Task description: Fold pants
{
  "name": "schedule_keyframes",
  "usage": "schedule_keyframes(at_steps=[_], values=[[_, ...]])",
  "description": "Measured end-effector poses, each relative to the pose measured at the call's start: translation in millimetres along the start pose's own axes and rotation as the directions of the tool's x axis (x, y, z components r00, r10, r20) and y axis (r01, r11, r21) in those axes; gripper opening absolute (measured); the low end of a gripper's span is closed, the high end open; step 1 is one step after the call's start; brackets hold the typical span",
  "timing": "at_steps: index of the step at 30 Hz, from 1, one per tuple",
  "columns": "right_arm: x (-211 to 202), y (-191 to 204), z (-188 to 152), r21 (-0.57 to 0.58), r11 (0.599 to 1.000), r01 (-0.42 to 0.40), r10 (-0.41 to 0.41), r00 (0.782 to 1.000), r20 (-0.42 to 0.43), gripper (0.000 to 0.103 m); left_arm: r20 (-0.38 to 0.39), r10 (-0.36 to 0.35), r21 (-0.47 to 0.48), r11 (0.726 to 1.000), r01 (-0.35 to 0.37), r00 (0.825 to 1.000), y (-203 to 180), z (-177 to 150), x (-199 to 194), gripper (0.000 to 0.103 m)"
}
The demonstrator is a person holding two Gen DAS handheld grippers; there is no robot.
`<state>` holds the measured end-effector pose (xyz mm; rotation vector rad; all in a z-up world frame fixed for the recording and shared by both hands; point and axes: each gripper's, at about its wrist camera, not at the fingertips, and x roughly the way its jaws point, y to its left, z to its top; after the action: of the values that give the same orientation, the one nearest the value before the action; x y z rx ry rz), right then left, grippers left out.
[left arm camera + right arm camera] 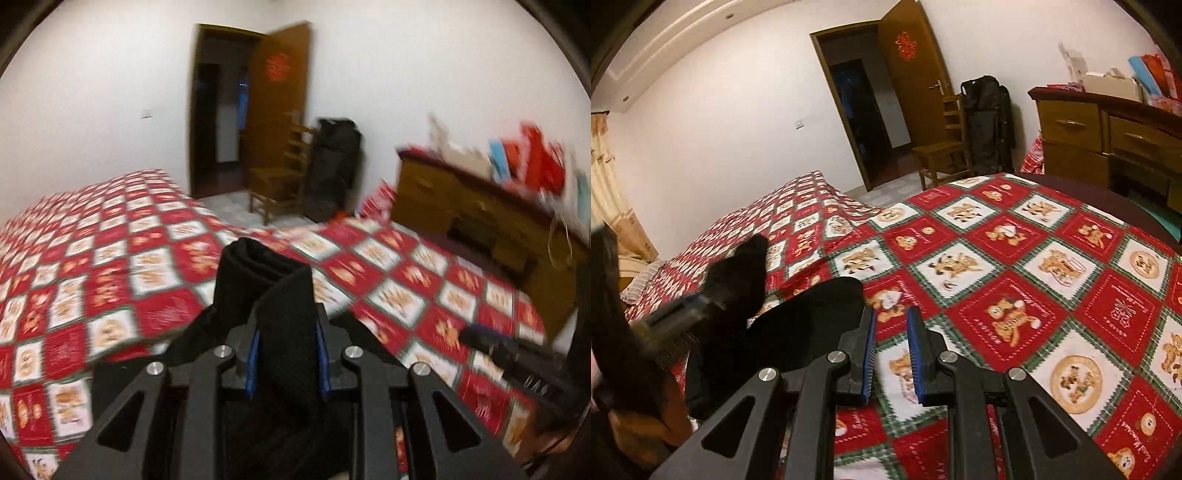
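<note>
Where the red, white and green checked bedspread with bear prints (pixel 1015 266) covers the whole bed, the black fabric pants (pixel 273 295) are lifted above it, bunched into a thick fold. The left gripper (pixel 288 354) is clenched on that fold, cloth filling the gap between its blue-padded fingers (pixel 255 354). The right gripper (pixel 890 350) is released, its jaws parted with only bedspread visible between them, just beside the hanging dark cloth (pixel 798 325).
</note>
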<state>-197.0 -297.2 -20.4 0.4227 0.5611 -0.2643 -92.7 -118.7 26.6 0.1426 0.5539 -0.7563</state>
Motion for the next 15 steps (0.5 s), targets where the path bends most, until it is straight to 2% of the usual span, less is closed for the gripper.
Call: schedule_keyframes(at_steps=[4,7,10,14,15], values=[[1,-7,-1,0.015,1.000,0.006,-0.006,1.000,-0.004,0.018,-0.030,-0.011,0.127,0.992,0.015,0.999,-41,-17,23,0.025],[4,-9,-2,0.020,1.000,0.004,-0.004,1.000,-0.012,0.018,-0.051,-0.019,0.192,0.981,0.028,0.999,-58,-32,31,0.025],[5,-7,-2,0.018,1.000,0.003,-0.003,1.000,-0.016,0.018,-0.084,-0.021,0.216,0.976,0.039,0.996,-63,-44,39,0.025],[6,-6,-1,0.018,1.000,0.001,-0.001,1.000,-0.016,0.018,-0.080,-0.017,0.250,0.967,0.036,0.997,-68,-47,39,0.026],[6,-5,-1,0.021,1.000,0.002,-0.002,1.000,-0.018,0.021,-0.081,-0.021,0.251,0.967,0.041,0.996,-69,-47,39,0.027]])
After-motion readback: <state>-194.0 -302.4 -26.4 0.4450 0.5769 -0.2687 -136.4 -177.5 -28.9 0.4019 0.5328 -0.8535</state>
